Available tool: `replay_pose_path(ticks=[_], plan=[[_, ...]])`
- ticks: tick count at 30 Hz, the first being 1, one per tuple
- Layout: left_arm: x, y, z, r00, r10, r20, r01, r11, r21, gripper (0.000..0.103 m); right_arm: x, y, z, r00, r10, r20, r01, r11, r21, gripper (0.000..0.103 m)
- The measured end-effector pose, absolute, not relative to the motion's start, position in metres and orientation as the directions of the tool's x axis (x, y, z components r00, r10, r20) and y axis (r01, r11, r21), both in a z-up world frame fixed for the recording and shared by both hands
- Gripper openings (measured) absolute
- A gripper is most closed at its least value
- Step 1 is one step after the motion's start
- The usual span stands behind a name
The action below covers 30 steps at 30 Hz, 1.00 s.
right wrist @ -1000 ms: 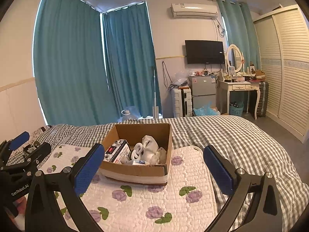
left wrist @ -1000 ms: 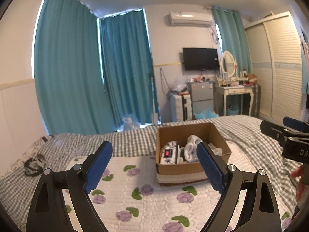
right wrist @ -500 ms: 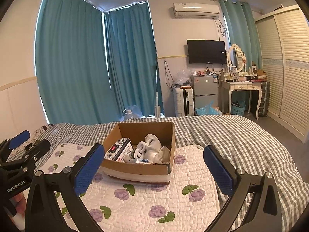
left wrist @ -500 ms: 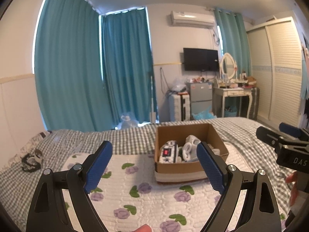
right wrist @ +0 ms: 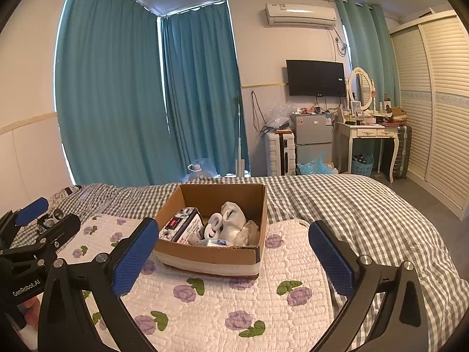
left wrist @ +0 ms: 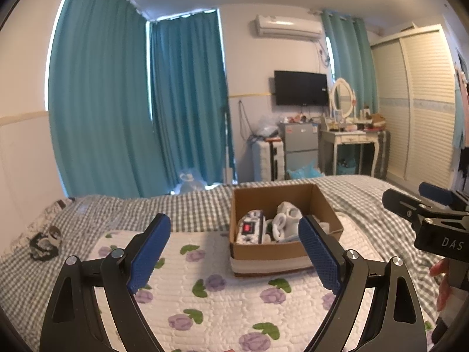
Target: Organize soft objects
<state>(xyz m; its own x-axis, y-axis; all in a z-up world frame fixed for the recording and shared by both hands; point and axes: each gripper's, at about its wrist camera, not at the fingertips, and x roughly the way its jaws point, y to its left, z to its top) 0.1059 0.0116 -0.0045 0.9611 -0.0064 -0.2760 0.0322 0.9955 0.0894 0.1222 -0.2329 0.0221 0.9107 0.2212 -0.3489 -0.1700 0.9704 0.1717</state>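
Note:
An open cardboard box stands on a white quilted mat with purple flowers on the bed. Inside lie white soft items and a patterned pouch with a red label. My left gripper is open and empty, held above the mat short of the box. My right gripper is open and empty, also short of the box. Each gripper shows at the edge of the other's view.
A dark bundle lies on the grey checked bedspread at the far left. Beyond the bed are teal curtains, a small fridge, a white dressing table and a louvred wardrobe.
Both grippers have risen and drawn back a little, so the box sits lower and slightly smaller in both views. Both jaws stay open.

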Motion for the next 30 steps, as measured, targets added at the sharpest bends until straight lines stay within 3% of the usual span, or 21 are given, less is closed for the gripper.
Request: replay_pose_path(ticks=[30], plan=[[0.1049,0.0147,-0.0032,0.961,-0.003,-0.278,0.030,0.995,0.092,0.090,0.1184,-0.2292,0.0226,0.907,0.240,-0.345,-0.190,0.966,0.172,0.103]])
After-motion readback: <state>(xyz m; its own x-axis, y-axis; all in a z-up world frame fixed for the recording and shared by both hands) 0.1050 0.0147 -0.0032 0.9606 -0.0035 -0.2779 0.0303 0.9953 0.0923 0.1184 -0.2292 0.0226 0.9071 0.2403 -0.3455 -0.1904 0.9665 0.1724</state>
